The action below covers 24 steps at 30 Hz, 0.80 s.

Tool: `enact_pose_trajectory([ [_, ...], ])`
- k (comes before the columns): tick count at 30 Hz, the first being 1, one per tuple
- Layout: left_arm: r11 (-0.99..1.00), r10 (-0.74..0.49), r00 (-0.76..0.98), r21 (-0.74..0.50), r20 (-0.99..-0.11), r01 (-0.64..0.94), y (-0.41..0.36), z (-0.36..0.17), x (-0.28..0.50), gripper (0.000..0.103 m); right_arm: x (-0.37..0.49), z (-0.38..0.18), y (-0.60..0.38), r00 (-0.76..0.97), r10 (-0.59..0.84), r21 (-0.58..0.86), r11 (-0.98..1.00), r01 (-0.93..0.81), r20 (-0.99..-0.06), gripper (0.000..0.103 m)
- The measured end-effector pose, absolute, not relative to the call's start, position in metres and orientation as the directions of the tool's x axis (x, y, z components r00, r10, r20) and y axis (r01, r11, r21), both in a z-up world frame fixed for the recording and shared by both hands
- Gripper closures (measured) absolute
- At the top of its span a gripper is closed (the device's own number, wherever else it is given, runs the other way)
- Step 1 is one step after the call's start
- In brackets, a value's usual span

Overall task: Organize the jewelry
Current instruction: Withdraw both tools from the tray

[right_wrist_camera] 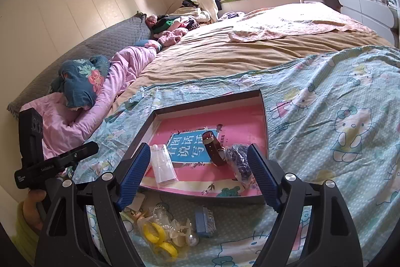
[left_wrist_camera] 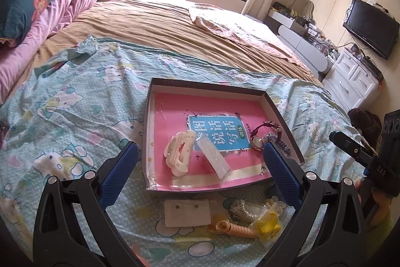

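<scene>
Left tool [left_wrist_camera: 200, 162] gapes wide, nothing between its blue pads, hanging over the near edge of the tray [left_wrist_camera: 160, 84]. Right tool [right_wrist_camera: 198, 172] also stands well apart, empty, over the same near edge.

Tray sits on the cartoon-print sheet [left_wrist_camera: 75, 96] on the bed, pink book cover as its floor. Inside the tray: cream hair claw [left_wrist_camera: 178, 154] at near left, clear plastic packet [left_wrist_camera: 213, 157] just right of it, tilted. Watch [right_wrist_camera: 212, 147] with dark red strap lies toward the right, touching a bag of dark beads [right_wrist_camera: 238, 162] at near right.

On the sheet, nearer than the tray: earring card [left_wrist_camera: 186, 213] flat at left, orange spiral tie [left_wrist_camera: 235, 229] just right of it, yellow rings in a bag [right_wrist_camera: 156, 235], clear clip [left_wrist_camera: 246, 210], pearl piece [right_wrist_camera: 192, 239], small blue box [right_wrist_camera: 205, 222]. All loose in one cluster, several touching.

A hand [right_wrist_camera: 35, 207] grips the left tool's handle at the left edge of the right wrist view.
</scene>
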<state>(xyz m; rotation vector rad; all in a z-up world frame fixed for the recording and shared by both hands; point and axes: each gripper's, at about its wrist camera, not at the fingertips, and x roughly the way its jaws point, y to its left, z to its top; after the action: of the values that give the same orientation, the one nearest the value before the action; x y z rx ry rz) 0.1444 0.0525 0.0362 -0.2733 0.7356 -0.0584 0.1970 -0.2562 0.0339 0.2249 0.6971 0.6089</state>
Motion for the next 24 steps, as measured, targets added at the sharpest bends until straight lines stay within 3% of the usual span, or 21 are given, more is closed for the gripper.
enact_pose_trajectory([
  [24, 0.965, -0.133, 0.798, -0.259, -0.588, -0.03, 0.051, 0.065, 0.097, 0.01, 0.153, 0.062, -0.262, 0.617, 0.611, 0.346, 0.791, -0.505, -0.496, 0.025],
])
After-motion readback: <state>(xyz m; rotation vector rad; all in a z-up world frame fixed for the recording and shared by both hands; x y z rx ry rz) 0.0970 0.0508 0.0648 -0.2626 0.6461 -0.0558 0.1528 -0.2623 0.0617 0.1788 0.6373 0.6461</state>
